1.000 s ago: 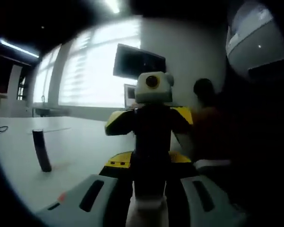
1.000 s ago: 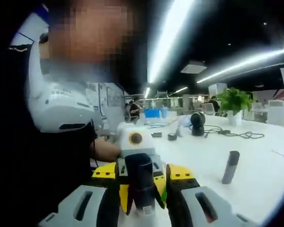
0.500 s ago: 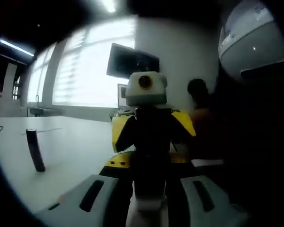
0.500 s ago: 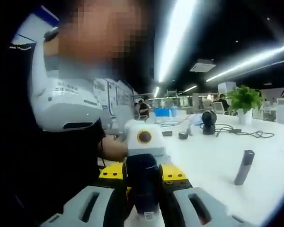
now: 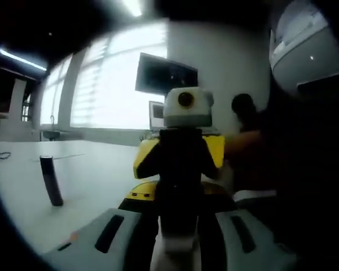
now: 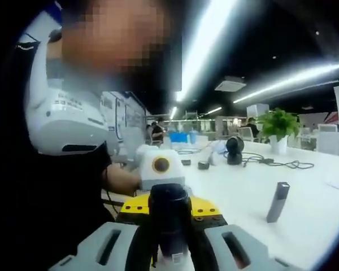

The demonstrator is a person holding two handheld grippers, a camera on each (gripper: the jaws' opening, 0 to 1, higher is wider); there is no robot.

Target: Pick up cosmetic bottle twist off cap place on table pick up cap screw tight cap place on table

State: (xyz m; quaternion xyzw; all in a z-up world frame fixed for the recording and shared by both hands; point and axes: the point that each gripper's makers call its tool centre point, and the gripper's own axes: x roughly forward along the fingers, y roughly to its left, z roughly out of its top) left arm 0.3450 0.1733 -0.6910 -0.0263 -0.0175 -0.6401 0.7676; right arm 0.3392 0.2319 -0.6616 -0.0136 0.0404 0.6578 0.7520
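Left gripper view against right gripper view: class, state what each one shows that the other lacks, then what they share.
Left gripper view: bright windows and a dark wall monitor behind the white table.

Right gripper view: a potted plant, a black cable and ceiling light strips.

Both: a dark cosmetic bottle clamped between the two grippers, left gripper and right gripper, and a slim dark stick standing apart on the table.

Left tongs (image 5: 179,248) clamp dark bottle (image 5: 179,186); right tongs (image 5: 181,161) grip its far end.
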